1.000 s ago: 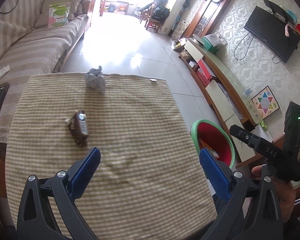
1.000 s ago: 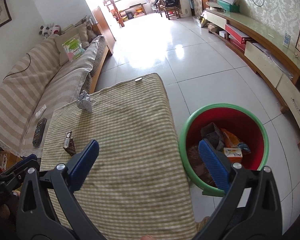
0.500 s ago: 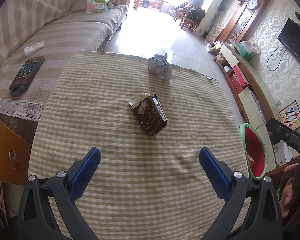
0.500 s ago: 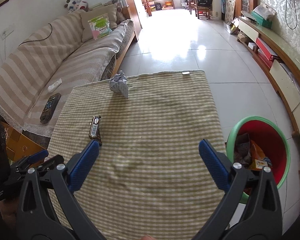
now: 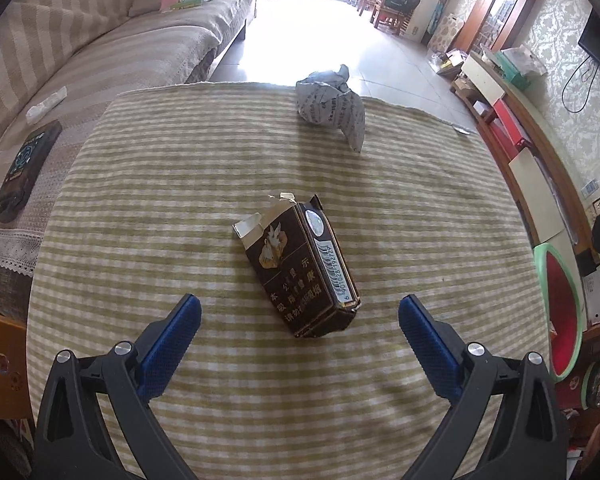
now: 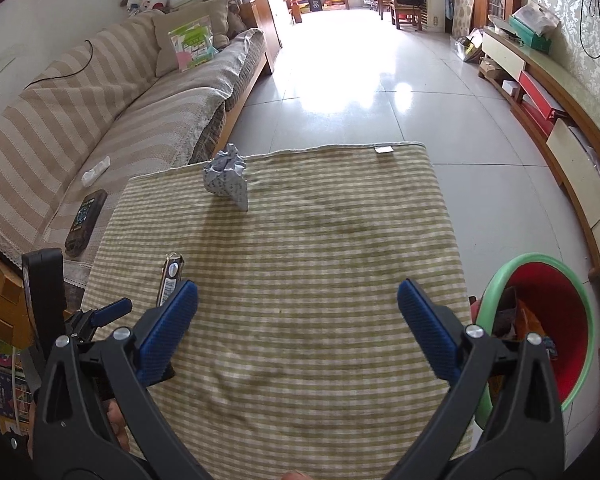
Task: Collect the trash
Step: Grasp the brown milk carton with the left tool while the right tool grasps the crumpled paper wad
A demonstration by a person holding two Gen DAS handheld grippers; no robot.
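Observation:
A torn brown cigarette pack [image 5: 300, 268] lies on the striped tablecloth [image 5: 180, 184], just ahead of my open, empty left gripper [image 5: 298, 316]. A crumpled grey paper ball [image 5: 332, 108] sits near the table's far edge. In the right wrist view the pack [image 6: 171, 278] shows edge-on at the left, the paper ball [image 6: 228, 176] is at the far side, and my left gripper [image 6: 112, 308] shows at the lower left. My right gripper [image 6: 298, 312] is open and empty over the table's near part. A red bin with a green rim [image 6: 548, 320] holding trash stands on the floor at the right.
A striped sofa [image 6: 100, 92] runs along the table's left side with a remote [image 5: 24, 168] and a white tissue [image 5: 46, 102] on it. The bin [image 5: 560, 308] shows past the table's right edge. A low TV cabinet [image 6: 560, 120] lines the right wall.
My left gripper has swung left from the bin side and closed in on the cigarette pack, which now lies just ahead of its fingers. My right gripper has turned from the bin toward the table.

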